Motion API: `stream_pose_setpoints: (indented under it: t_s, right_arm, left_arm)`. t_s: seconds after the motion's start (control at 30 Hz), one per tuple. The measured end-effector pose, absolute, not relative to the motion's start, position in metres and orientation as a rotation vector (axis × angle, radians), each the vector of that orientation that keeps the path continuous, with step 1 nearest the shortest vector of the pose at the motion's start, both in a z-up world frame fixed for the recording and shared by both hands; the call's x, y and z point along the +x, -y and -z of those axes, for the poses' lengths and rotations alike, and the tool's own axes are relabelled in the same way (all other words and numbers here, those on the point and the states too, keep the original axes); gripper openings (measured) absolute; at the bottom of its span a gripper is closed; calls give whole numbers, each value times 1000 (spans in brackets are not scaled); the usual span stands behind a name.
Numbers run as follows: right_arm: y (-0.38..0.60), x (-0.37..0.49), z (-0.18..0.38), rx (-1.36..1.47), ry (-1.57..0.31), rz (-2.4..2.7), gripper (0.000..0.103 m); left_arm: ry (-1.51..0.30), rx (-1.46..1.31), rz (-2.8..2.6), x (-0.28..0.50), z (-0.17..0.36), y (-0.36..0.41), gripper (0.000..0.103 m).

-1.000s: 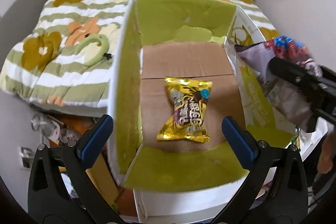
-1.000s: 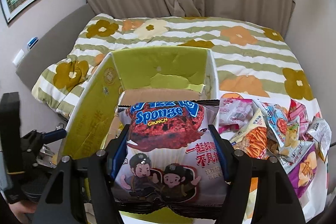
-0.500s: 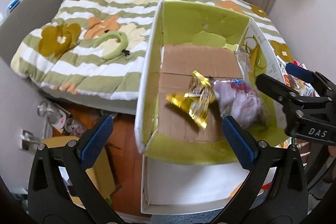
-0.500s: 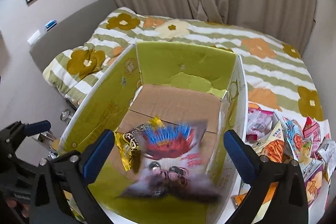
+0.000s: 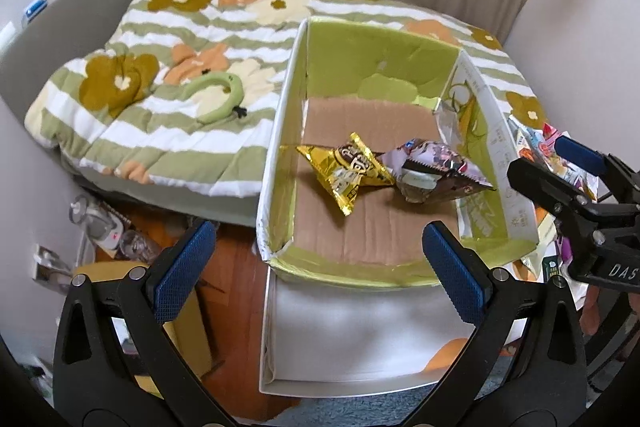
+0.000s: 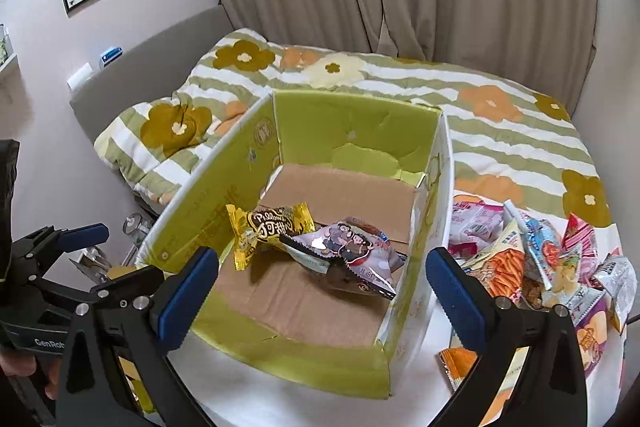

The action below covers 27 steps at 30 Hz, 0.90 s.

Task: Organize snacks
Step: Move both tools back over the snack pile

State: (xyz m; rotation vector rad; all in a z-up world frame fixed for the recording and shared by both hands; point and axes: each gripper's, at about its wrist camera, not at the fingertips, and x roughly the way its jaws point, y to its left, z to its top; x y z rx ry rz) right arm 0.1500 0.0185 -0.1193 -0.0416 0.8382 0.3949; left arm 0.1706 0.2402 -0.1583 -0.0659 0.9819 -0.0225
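Holding both grippers wide and empty, left gripper and right gripper, we see the gold pillow snack and the Sponge Crunch bag touching mid-floor in the green cardboard box.

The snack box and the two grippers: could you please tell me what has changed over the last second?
The right gripper let go of the Sponge Crunch bag, which dropped into the box and knocked the gold bag askew; its jaws now stand open. The left gripper stayed open and empty.

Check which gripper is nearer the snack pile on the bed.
Right. The right gripper hangs open at the box's wall beside the snack pile; the left gripper is open at the box's opposite side.
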Motion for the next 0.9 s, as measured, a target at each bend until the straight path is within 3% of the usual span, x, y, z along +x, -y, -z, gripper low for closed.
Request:
stream_pose_setpoints:
  t_s: [0.37,0.9]
  right_arm:
    - [10,115,83,37,-800,-284,103]
    - [170,52,64,136,-778,39,103]
  left_arm:
    - [-906,-28,169,154,129,-211,102]
    - [-915,25,373,135,127,-54,102]
